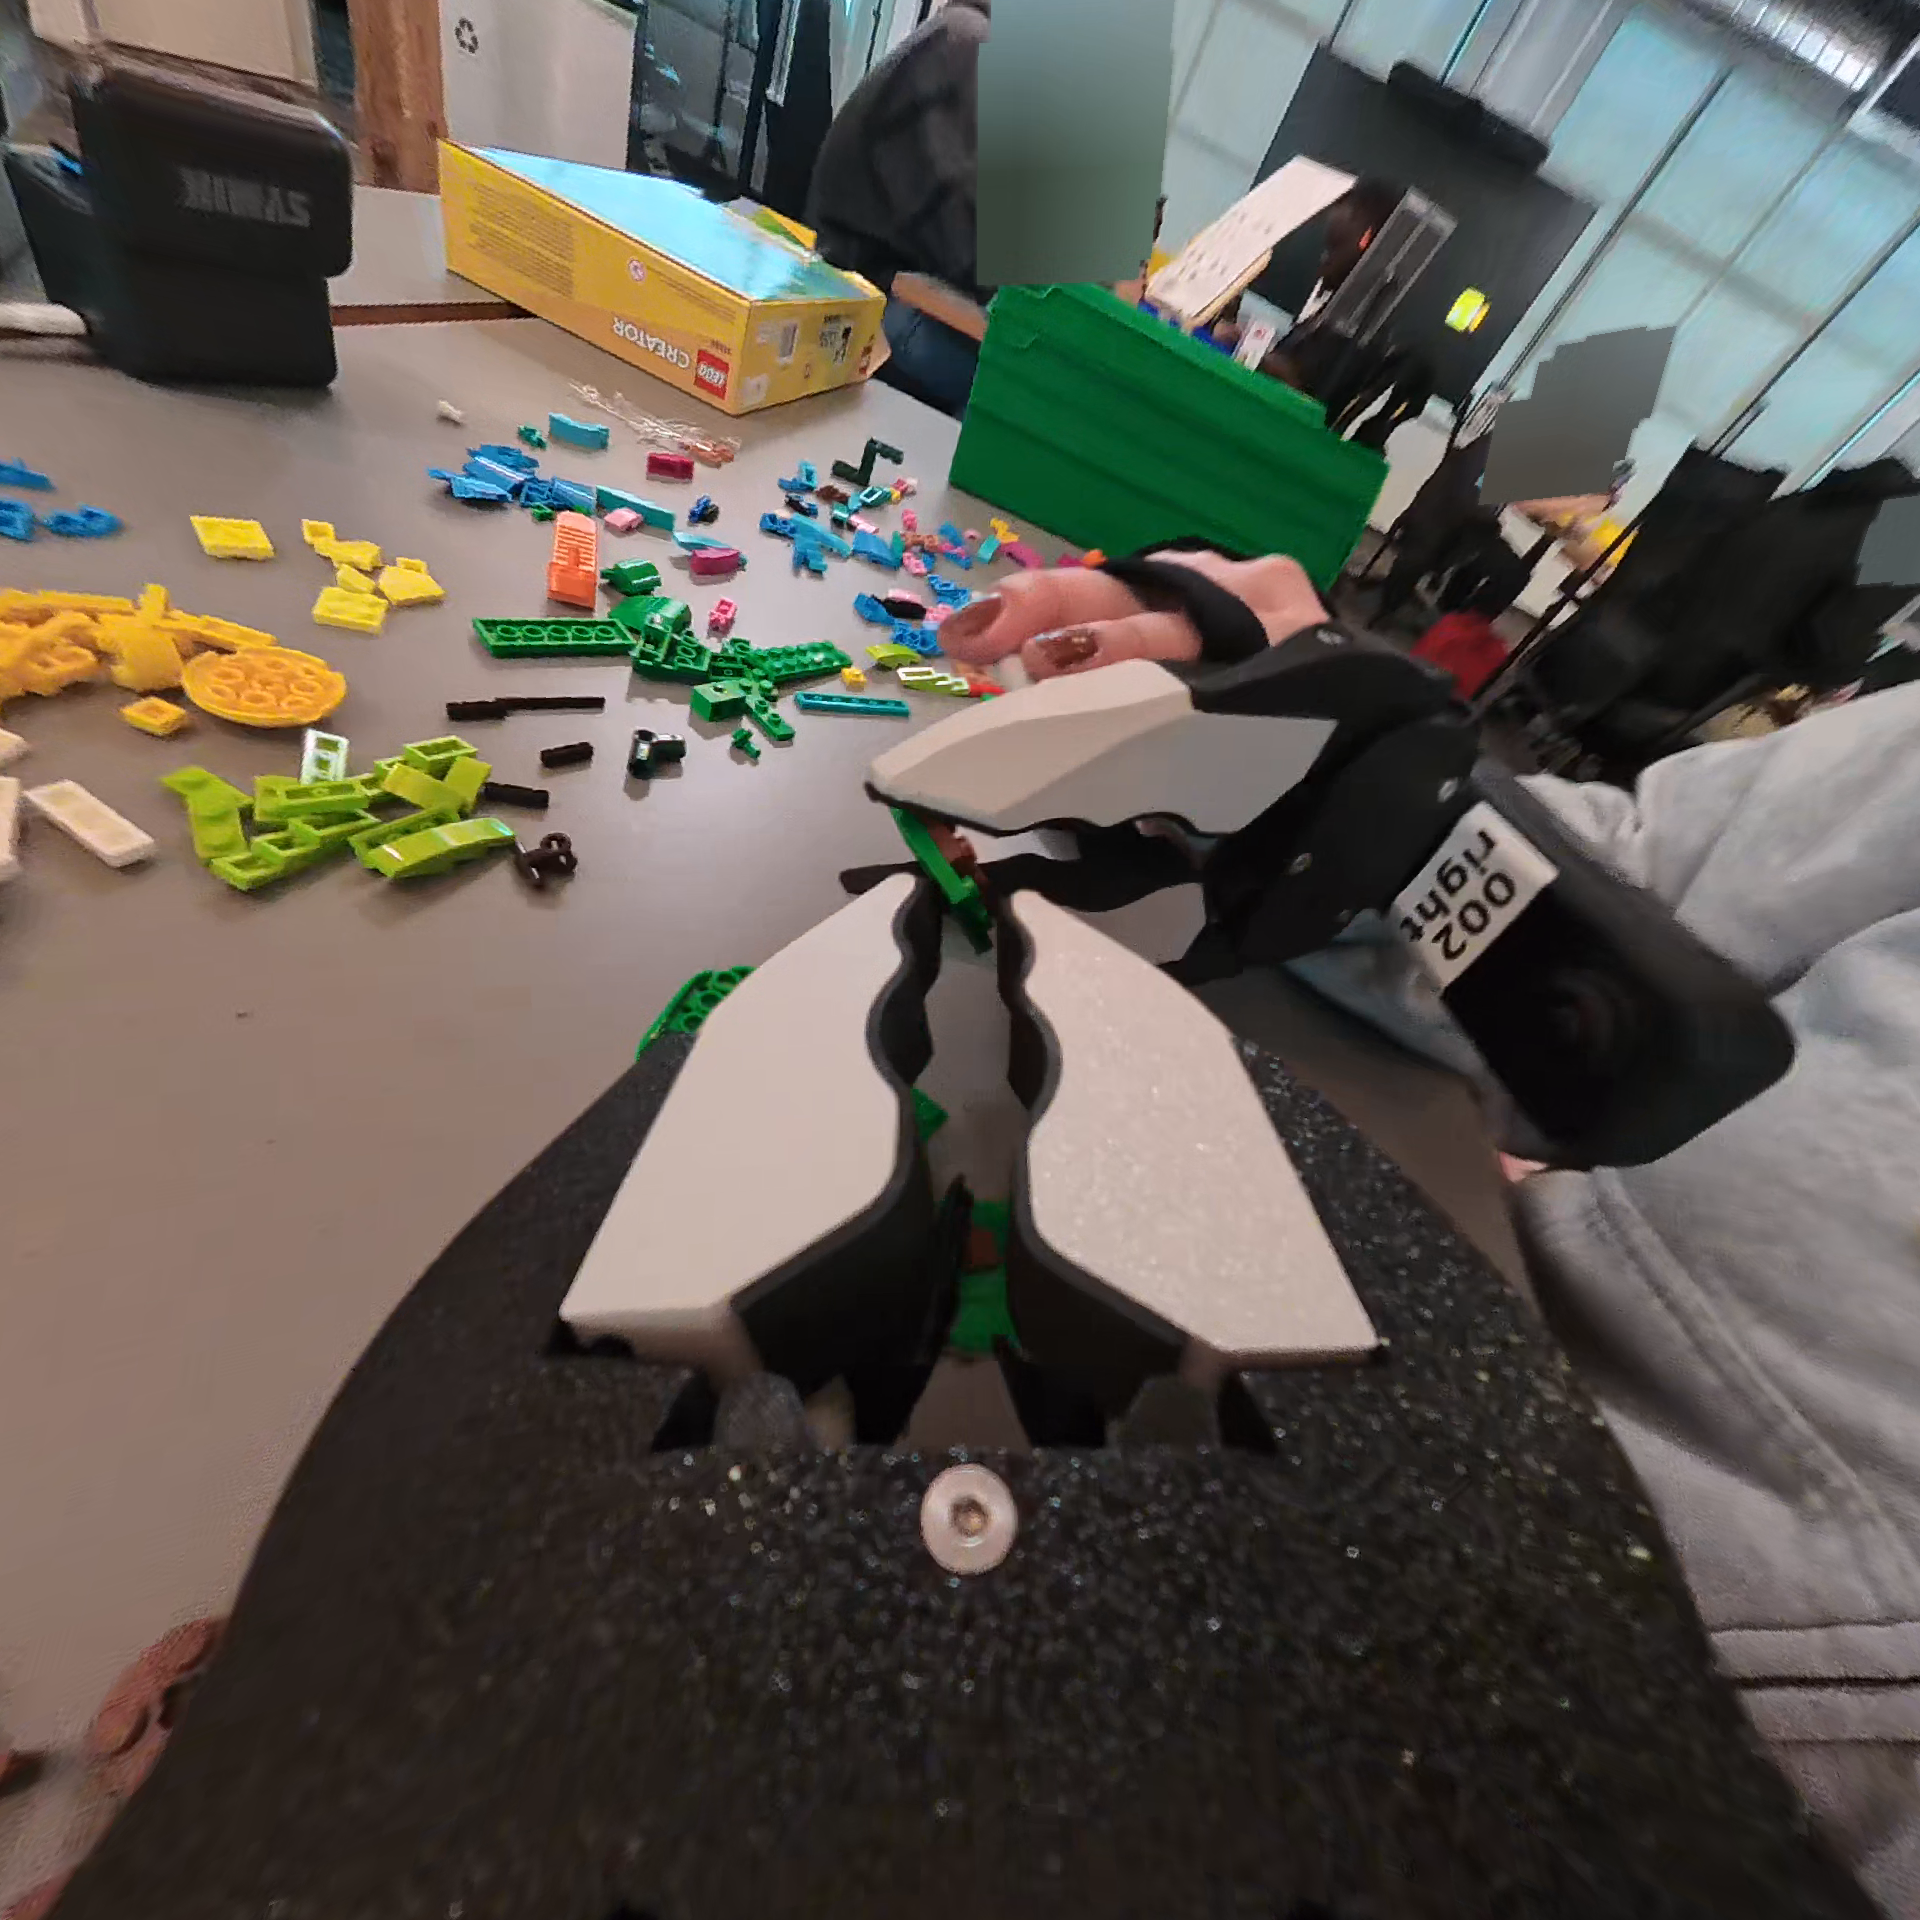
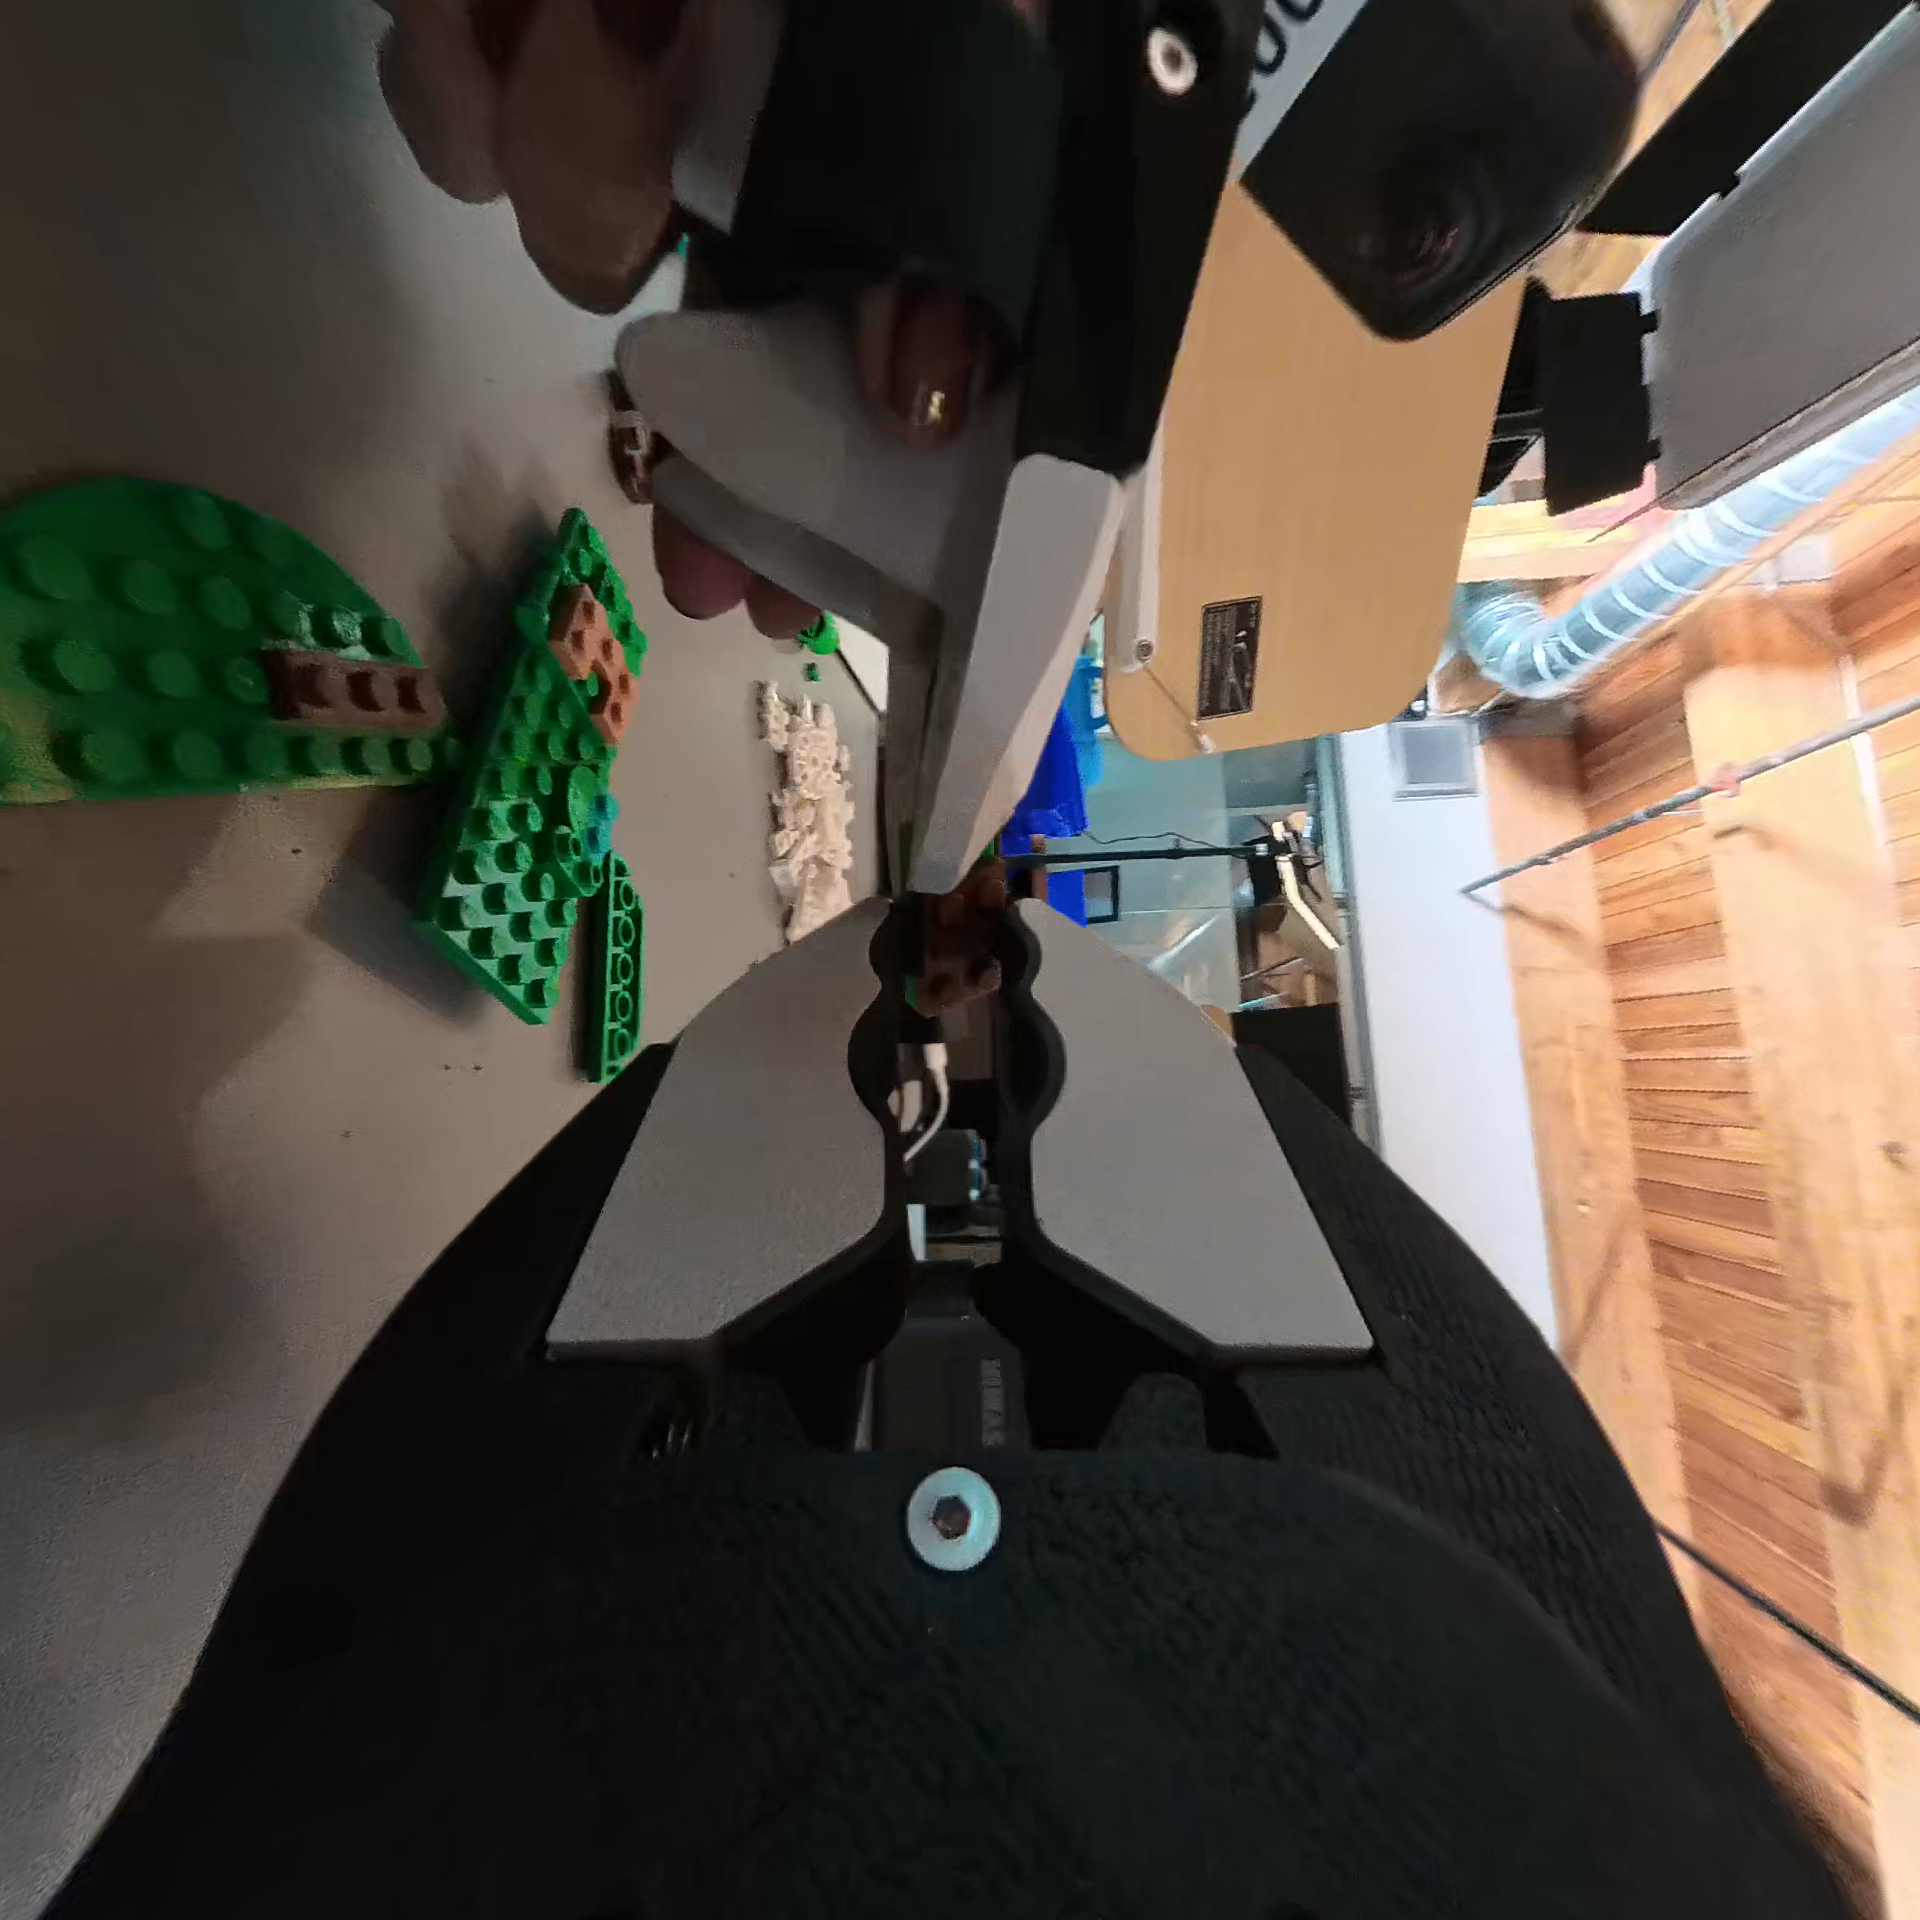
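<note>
Left gripper [image 1: 951, 914] low over table [image 1: 312, 1091], tips meeting right gripper [image 1: 914, 831] from the right, small brick piece [image 1: 951, 883] between both. Plate [image 1: 696, 997] just left, under left gripper. Beyond: loose bricks [image 1: 665, 644] across mid-table; more heaps far left. Behind those, box [image 1: 644, 270] at the back edge, case [image 1: 208, 218] to its left, crate [image 1: 1143, 436] to its right.

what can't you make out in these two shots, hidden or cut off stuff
- Left wrist view: the green-and-brown brick piece is mostly covered by both hand-held grippers' fingers.
- Right wrist view: the round green plate is cut off by the left edge.
- Right wrist view: the white pieces are too blurred to identify.
</note>
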A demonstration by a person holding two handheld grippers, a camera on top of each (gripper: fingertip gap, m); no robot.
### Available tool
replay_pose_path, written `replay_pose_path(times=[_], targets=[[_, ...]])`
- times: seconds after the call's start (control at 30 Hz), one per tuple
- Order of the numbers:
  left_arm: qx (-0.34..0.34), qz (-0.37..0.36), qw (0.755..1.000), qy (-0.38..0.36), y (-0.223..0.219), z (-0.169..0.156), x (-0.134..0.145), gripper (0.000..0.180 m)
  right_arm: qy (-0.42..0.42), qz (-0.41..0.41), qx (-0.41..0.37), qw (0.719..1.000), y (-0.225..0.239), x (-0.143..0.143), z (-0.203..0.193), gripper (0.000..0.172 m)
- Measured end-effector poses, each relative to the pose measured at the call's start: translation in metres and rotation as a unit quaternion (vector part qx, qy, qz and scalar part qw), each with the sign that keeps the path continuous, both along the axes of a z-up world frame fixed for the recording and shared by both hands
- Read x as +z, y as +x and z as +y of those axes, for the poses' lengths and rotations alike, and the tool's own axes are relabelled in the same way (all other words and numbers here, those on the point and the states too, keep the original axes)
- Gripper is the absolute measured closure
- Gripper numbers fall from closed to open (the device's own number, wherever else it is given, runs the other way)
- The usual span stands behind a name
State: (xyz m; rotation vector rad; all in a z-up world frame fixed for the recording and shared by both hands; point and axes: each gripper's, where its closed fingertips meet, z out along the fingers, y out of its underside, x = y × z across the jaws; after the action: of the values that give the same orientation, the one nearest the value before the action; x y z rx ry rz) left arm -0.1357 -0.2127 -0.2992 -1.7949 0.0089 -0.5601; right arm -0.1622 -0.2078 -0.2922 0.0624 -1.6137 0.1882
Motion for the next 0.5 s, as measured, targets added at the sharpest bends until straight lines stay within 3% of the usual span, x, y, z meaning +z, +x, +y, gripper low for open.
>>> replay_pose_path(times=[0.13,0.3,0.5], targets=[[0.0,-0.007,1.0,-0.007,-0.001,-0.001,-0.001,0.173,0.018,0.012,-0.005,1.0,0.0,0.002,0.0,0.155],[0.038,0.15,0.987,-0.039,-0.01,-0.002,-0.013,0.174,0.033,-0.039,-0.023,0.998,-0.001,-0.008,-0.002,0.156],[0.031,0.196,0.979,-0.048,-0.005,-0.001,-0.021,0.173,-0.104,-0.179,-0.026,0.978,0.004,-0.023,0.0,0.156]])
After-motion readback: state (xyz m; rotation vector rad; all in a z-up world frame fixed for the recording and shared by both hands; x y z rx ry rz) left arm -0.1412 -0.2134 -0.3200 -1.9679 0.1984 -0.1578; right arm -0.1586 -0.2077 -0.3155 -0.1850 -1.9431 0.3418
